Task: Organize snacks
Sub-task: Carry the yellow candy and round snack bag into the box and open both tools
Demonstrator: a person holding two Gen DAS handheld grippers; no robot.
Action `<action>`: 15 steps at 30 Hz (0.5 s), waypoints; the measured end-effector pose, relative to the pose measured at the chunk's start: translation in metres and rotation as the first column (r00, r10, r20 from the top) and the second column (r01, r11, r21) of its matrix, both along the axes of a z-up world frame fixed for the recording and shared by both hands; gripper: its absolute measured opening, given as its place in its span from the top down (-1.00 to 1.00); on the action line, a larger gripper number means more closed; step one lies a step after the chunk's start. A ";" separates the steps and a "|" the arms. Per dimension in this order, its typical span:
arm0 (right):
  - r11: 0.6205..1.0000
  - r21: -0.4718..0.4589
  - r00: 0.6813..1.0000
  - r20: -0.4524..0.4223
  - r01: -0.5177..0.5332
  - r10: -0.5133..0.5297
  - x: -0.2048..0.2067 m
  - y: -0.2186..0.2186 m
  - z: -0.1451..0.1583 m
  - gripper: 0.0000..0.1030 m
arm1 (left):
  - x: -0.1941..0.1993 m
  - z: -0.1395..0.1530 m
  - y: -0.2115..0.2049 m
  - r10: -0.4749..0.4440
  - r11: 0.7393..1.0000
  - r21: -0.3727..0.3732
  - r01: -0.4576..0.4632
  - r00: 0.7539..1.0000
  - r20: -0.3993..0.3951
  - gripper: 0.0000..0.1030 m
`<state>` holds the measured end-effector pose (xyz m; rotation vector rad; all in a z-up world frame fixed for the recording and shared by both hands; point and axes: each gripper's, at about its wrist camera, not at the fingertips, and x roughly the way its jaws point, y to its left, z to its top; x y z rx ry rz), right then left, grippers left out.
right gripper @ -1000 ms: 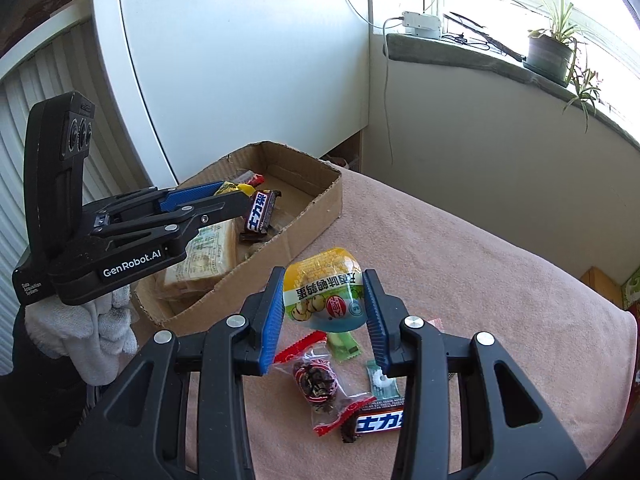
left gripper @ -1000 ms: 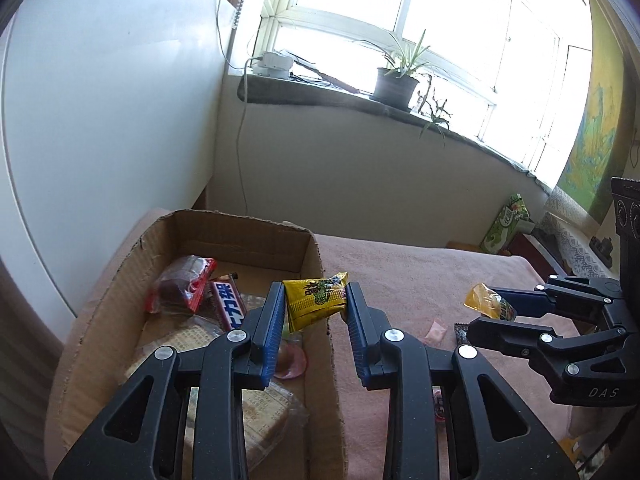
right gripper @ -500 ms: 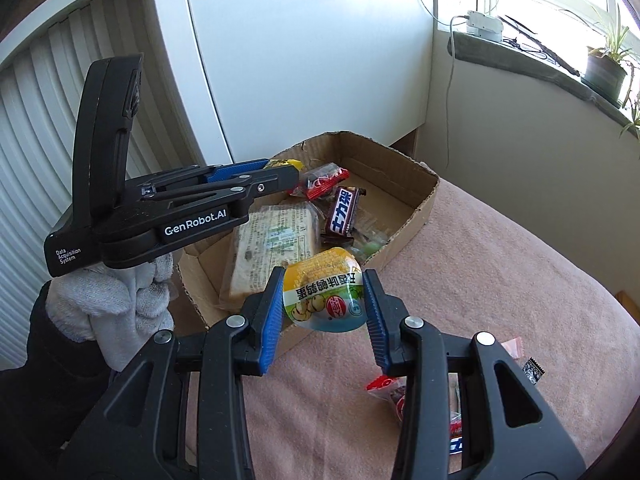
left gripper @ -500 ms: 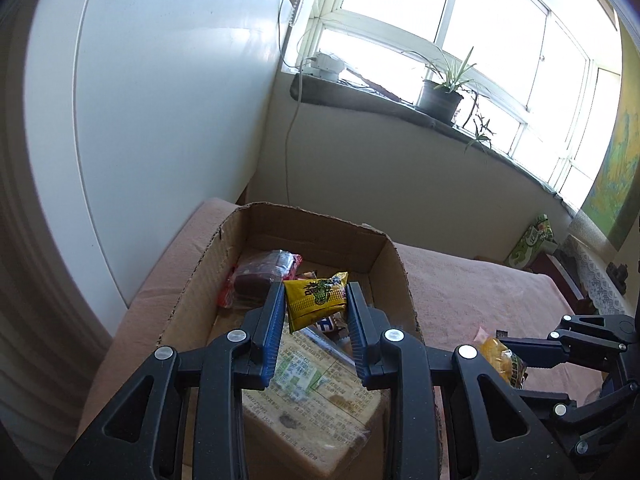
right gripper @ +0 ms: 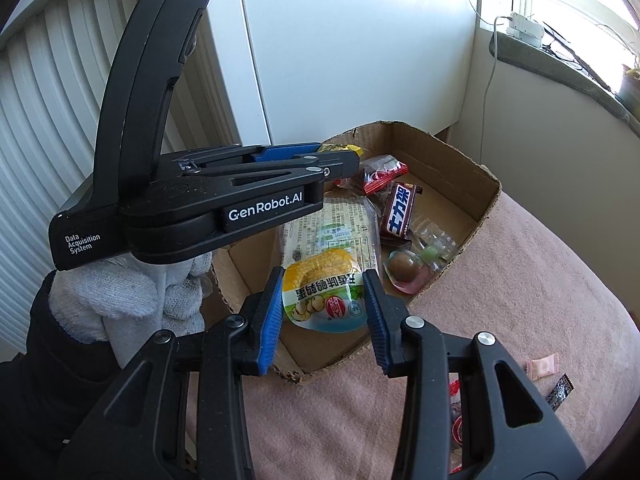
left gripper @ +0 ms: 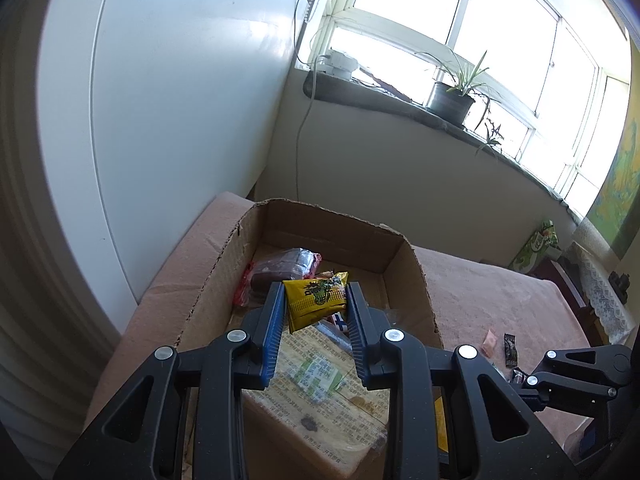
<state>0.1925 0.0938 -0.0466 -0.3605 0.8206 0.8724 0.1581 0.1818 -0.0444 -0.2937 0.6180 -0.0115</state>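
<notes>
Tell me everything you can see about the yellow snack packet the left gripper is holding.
The yellow snack packet is a small glossy pouch with dark green print and crimped ends, slightly crumpled. The left gripper clamps it by its sides between the blue pads. It hangs tilted above the open cardboard box, over the snacks already inside, touching none of them as far as shows.

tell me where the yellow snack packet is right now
The yellow snack packet is clamped in the left gripper, held above the cardboard box, in front of the red-wrapped snack.
</notes>
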 end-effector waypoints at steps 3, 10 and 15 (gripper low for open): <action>1.000 -0.007 1.000 0.002 -0.004 0.004 -0.001 0.003 -0.001 0.22 | 0.000 -0.001 0.003 0.005 1.000 -0.004 -0.005 1.000 -0.004 0.45; 1.000 -0.029 1.000 -0.002 -0.006 0.006 0.002 0.008 -0.006 0.21 | 0.001 -0.001 0.004 0.005 1.000 -0.008 -0.005 1.000 -0.005 0.45; 0.999 -0.038 1.000 0.001 -0.008 0.008 0.003 0.008 -0.007 0.21 | 0.002 -0.002 0.002 0.002 1.000 -0.002 -0.002 1.000 -0.010 0.43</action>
